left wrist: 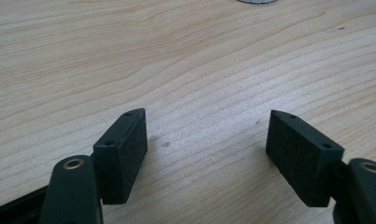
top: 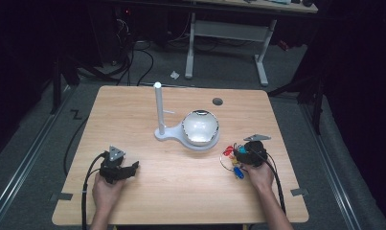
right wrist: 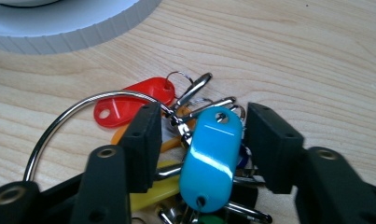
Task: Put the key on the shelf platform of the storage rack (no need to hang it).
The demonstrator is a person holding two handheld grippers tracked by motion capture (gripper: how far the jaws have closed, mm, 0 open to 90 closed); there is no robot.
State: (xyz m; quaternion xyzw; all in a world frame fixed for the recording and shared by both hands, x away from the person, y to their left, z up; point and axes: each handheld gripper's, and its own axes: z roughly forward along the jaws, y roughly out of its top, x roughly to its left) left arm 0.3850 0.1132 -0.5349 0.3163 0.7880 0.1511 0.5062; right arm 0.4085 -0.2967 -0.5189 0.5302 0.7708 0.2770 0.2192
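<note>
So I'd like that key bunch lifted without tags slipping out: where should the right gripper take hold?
Probably at the cluster of small rings where the tags join, from above. The blue tag is smooth and the large wire ring lies flat and thin. The right gripper already straddles the bunch, jaws open.

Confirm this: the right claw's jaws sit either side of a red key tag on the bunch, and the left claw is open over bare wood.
Wrong colour. In the right gripper view the right claw straddles the blue key tag; the red key tag lies beyond its jaws. The left claw is open over bare wood.
</note>
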